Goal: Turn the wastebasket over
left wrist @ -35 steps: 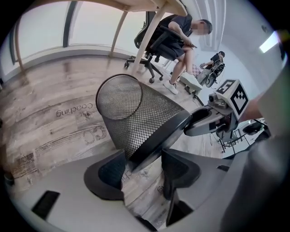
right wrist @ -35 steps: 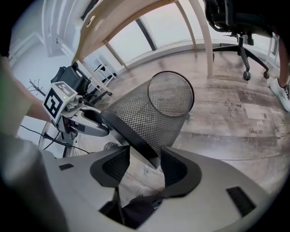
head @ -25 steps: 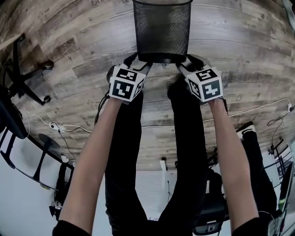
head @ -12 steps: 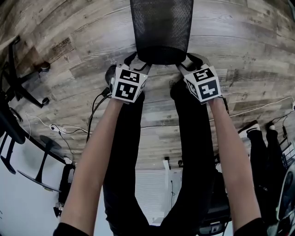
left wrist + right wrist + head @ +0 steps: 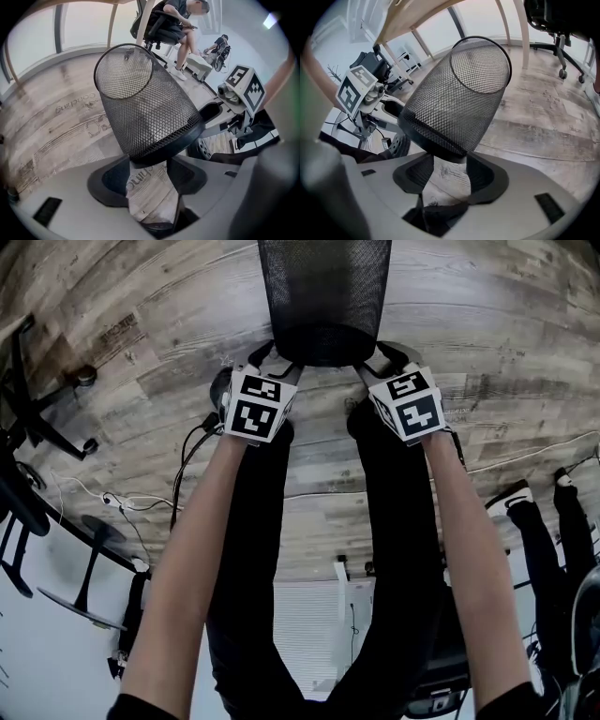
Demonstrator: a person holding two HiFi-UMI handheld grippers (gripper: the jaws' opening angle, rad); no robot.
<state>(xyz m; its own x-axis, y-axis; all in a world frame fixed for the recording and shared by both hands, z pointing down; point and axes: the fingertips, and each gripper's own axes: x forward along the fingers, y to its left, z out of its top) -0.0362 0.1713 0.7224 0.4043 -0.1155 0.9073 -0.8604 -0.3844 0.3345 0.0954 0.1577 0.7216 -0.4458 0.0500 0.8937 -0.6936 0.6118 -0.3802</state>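
The wastebasket is black wire mesh with a thick black band at its near end, and it points away from me over the wood floor. My left gripper clasps the band's left side and my right gripper its right side. In the left gripper view the band of the wastebasket is lodged between the tips of the left gripper. The right gripper view shows the wastebasket seated the same way in the right gripper. Both sets of jaws stand fairly wide on the band.
An office chair base and loose cables lie at the left on the floor. My own legs stand just behind the grippers. A seated person is beyond the basket. Wooden table legs and another chair stand farther off.
Both grippers have sunk a little toward the floor, carrying the wastebasket along. The hold on the band looks the same.
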